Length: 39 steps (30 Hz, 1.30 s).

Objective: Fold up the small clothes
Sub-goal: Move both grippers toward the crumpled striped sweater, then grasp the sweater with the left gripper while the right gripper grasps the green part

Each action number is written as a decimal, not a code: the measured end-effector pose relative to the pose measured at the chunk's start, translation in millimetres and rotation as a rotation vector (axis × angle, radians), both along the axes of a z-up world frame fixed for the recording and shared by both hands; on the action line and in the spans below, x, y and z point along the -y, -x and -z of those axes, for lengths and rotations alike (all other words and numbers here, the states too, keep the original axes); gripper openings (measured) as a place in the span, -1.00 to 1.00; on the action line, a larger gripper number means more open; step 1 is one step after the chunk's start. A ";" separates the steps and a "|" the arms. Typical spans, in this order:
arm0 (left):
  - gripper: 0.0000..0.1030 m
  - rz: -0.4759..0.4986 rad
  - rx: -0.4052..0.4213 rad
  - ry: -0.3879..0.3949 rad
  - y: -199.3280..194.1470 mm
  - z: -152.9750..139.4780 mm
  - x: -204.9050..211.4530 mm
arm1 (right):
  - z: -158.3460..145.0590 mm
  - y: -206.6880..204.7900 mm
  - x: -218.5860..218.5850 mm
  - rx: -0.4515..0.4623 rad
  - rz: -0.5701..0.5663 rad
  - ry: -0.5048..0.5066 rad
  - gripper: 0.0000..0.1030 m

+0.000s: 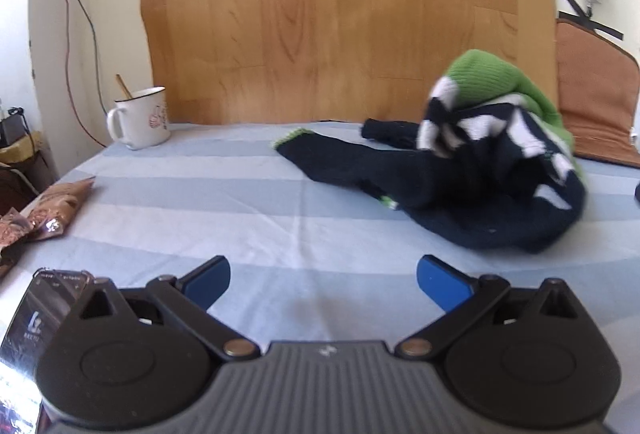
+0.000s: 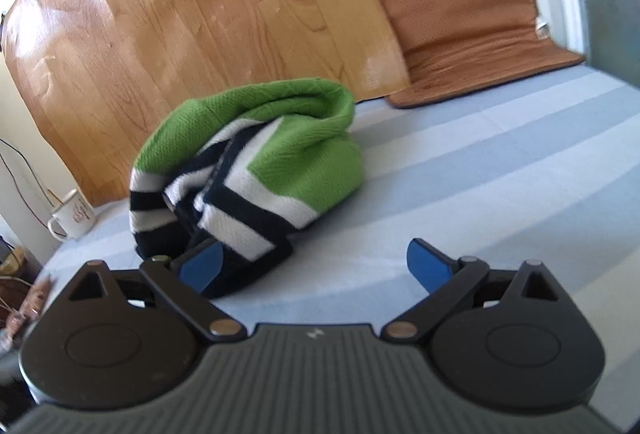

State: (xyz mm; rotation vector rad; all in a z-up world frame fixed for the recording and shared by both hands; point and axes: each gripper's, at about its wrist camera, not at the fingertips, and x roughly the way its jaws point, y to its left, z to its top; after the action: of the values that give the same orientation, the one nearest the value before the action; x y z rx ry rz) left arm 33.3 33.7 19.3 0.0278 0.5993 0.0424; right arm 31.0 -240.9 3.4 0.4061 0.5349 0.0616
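Note:
A small knitted sweater, green on top with white and navy stripes, lies crumpled on the blue-and-white striped sheet; one navy sleeve stretches left across it. My left gripper stands open over bare sheet, short and left of the heap. In the right wrist view the sweater bulges up as a rounded bundle just ahead. My right gripper is open too. Its left blue pad sits at the navy hem without pressing it, and nothing lies between the pads.
A white enamel mug with a stick in it stands at the far left near the wooden board. Snack packets and a phone lie at the near left. A brown cushion leans at the back right.

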 end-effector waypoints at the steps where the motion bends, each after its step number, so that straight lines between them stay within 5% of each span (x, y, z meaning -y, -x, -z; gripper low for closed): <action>1: 0.99 0.008 -0.018 0.022 -4.0 1.3 -1.5 | 0.7 -7.0 -2.1 -0.016 -0.010 -0.021 0.91; 7: 0.99 0.039 0.034 0.051 -8.6 -0.8 -0.4 | 8.0 -38.1 -27.3 -0.082 -0.076 -0.086 0.81; 8: 0.99 0.042 0.041 0.056 -5.4 -0.8 -0.8 | 8.2 -42.0 -33.5 -0.089 -0.087 -0.064 0.50; 9: 0.99 0.046 0.042 0.063 -5.8 -0.9 -0.3 | 9.2 -45.9 -39.9 -0.100 -0.101 -0.039 -0.34; 10: 0.99 0.049 0.040 0.071 -7.3 -1.2 0.0 | 8.9 -49.4 -41.8 -0.117 -0.120 -0.039 -0.69; 11: 0.99 0.050 0.036 0.080 -11.1 -1.7 0.1 | 6.8 -48.8 -40.5 -0.116 -0.119 -0.051 -0.77; 17: 0.98 0.057 0.044 0.144 7.2 5.8 -16.7 | -64.9 -2.1 -39.1 0.186 -0.084 0.225 -0.79; 22: 0.98 0.068 0.068 0.160 17.4 7.5 -20.4 | -117.8 43.6 -13.0 0.363 -0.030 0.300 -0.79; 25: 0.98 0.079 0.064 0.183 16.7 8.0 -22.3 | -118.4 54.6 -4.1 0.330 -0.105 0.353 -0.77; 31: 0.99 0.209 0.060 0.337 19.0 0.4 -34.2 | -61.1 67.3 20.0 0.052 -0.310 0.379 -0.39; 33: 0.99 0.244 0.065 0.335 14.7 -6.4 -27.4 | -56.1 76.5 28.1 0.056 -0.277 0.373 -0.18; 39: 0.71 0.385 0.070 0.267 -11.2 -30.7 31.0 | -70.1 80.5 62.1 0.126 -0.219 0.222 -0.06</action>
State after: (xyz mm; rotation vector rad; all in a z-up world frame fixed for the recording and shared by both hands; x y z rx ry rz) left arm 44.5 2.7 50.0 -0.1175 0.5175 -0.4081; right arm -49.5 -303.0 73.5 0.1248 0.4547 0.2346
